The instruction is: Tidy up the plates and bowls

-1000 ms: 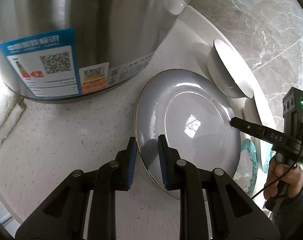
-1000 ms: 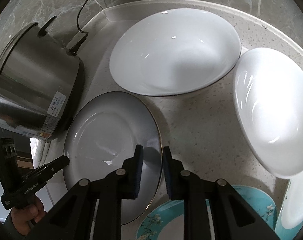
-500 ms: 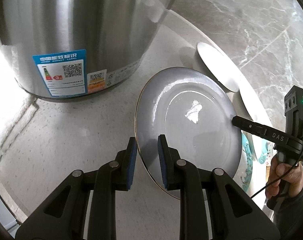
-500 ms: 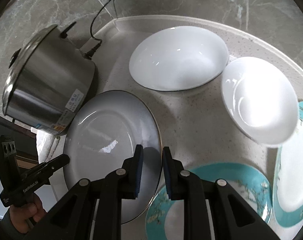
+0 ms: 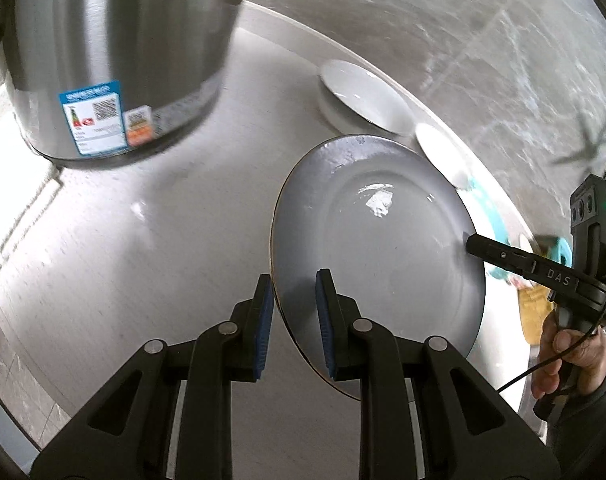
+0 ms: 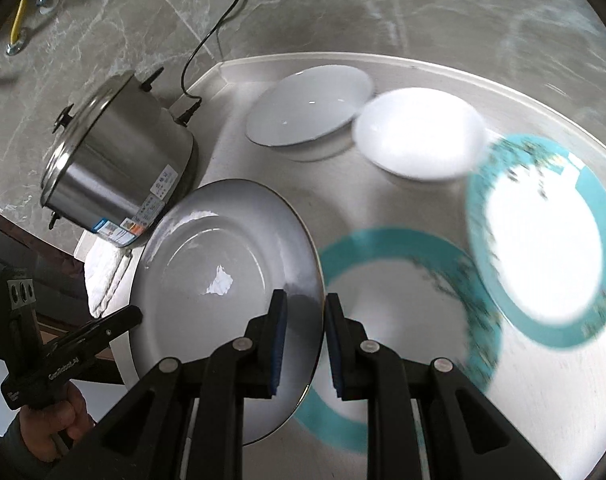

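With both grippers on it, the grey plate (image 5: 379, 236) hangs clear of the bench (image 5: 163, 240), tilted, gold rim visible. Left gripper (image 5: 291, 316) is clamped on the plate's near-left rim: one blue pad on top, the other under the edge. Right gripper (image 6: 305, 332) is clamped on the opposite rim the same way, pads (image 6: 279, 344) either side of the edge. Each wrist view shows the other gripper: the right one's black finger reaches the plate's far edge in the left view, with a hand (image 5: 571, 356) wrapped round its handle; the left one sits at lower left in the right view, held by a hand (image 6: 59, 420) in a dark sleeve. Below the plate on the bench lie two teal-rimmed plates with white centres, one (image 6: 407, 280) partly under the grey plate's right edge, the other (image 6: 543, 240) just to its right, the two overlapping in view. Two white bowls sit farther back near the bench's raised lip: a wider one (image 6: 311, 106) and a second (image 6: 419, 138) beside it, rims overlapping in view. Steel pot (image 6: 115, 160) with a lid and labels stands at left near the corner, cord (image 6: 207, 36) running up the marble wall (image 6: 343, 4). White cloth (image 6: 103, 276) sits beneath the pot, by the bench edge. Background is motion-blurred.
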Available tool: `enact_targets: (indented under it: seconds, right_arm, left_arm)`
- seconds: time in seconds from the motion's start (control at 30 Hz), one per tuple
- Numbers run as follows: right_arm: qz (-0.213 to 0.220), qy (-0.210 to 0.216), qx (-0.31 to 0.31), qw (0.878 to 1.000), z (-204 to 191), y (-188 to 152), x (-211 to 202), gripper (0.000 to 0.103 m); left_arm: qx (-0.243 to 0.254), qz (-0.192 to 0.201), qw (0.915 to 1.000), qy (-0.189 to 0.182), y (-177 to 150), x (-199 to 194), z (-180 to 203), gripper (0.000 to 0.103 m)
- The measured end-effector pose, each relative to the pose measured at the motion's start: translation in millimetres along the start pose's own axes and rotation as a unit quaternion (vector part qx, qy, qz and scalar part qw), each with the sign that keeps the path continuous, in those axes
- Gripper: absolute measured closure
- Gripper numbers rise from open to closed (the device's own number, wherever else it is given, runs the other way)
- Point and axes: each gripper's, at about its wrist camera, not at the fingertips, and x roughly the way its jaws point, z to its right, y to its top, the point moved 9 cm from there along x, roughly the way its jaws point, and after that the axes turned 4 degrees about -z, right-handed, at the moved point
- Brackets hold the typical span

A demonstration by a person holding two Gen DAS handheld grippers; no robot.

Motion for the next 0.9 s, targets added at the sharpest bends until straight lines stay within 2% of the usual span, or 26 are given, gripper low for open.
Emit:
enact_targets:
  seconds: [0.27, 0.53, 0.73, 0.9]
  right_arm:
    - [0.020, -0.015, 0.034, 0.999, 36.3, -61.0, -49.1, 0.083]
    - [0.040, -0.035, 0.096, 0.994, 84.6, -135.5, -91.6, 0.083]
    - [0.042, -0.044, 0.136, 0.989, 118.9, -182.4, -108.8, 0.083]
    - [0.039, -0.053, 0.159, 0.985, 142.1, -212.1, -110.0, 0.083]
  left_arm:
    - [0.046, -0.009, 0.9988, -0.018, -50.2, -8.7, 64.3, 0.084]
    - [0.103, -0.042, 0.9929, -0.042, -121.1, -5.1, 131.1, 0.084]
    - [0.143, -0.072, 0.9858, -0.053, -174.2, 4.0, 170.1, 0.084]
    - [0.164, -0.096, 0.9804, -0.053, -204.4, 19.9, 188.3, 0.084]
